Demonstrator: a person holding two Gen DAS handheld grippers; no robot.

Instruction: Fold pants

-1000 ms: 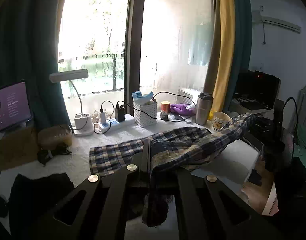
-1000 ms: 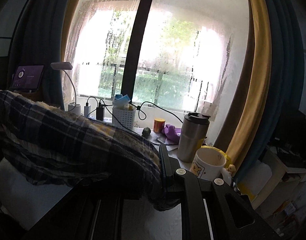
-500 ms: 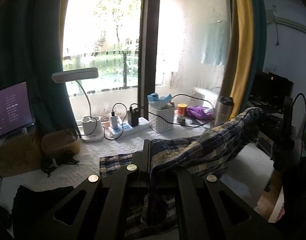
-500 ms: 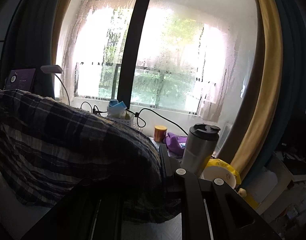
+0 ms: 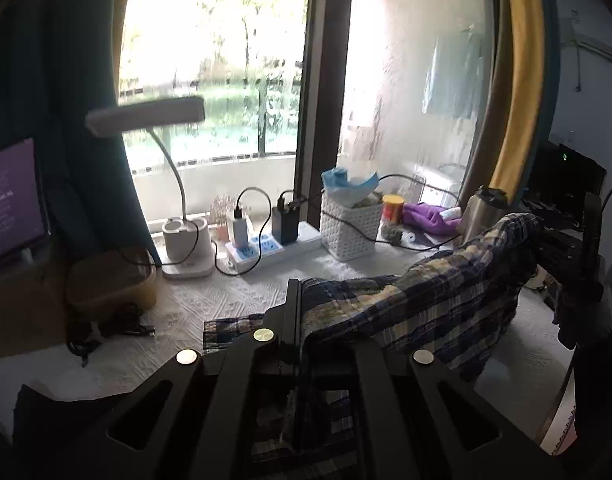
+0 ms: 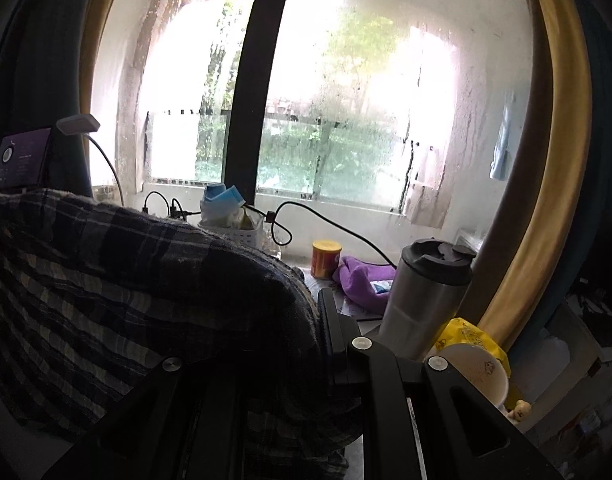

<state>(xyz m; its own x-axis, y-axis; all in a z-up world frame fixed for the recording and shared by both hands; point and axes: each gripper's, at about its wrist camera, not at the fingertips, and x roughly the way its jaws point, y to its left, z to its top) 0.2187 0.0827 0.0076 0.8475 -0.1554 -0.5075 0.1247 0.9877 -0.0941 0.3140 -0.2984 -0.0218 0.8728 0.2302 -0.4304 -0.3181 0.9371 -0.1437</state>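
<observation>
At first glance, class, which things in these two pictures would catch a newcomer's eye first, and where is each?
The plaid pants fill the foreground, clamped in the left tool and the right tool and slung between them above the white table. Behind them glows the bright, wet window. A steel travel mug stands close at the right.

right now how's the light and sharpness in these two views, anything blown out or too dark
Left wrist view: the window is blown out to white, the desk lamp head is smeared, and the plaid pants are lit well enough to read. Right wrist view: strong backlight through the glass, the pants nearly silhouetted, and fisheye bending on the yellow curtain.
</observation>
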